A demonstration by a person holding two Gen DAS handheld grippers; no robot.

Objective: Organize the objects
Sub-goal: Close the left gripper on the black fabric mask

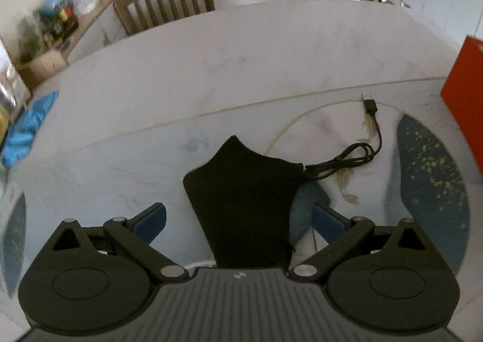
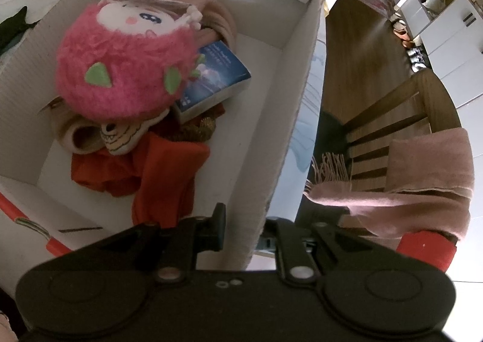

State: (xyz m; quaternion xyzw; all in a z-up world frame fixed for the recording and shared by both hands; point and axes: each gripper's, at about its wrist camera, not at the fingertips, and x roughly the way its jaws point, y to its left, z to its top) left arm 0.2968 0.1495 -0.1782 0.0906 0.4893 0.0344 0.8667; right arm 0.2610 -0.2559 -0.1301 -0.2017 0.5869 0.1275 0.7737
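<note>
Over white table [image 1: 241,70], left fingers [image 1: 151,221] spread astride black cloth [image 1: 244,200]; right fingers [image 2: 217,230] pinch box wall [image 2: 271,160].

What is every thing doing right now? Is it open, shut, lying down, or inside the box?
left gripper: open, black cloth between its fingers, not pinched.
right gripper: shut on the box wall.
black cloth: lying flat on the table.
black cable: loose on the table, unplugged.
box: open, no lid on.
pink plush toy: inside the box, on top.
blue book: inside the box, tilted.
red cloth: inside the box, crumpled.
pink scarf: draped over a chair.
</note>
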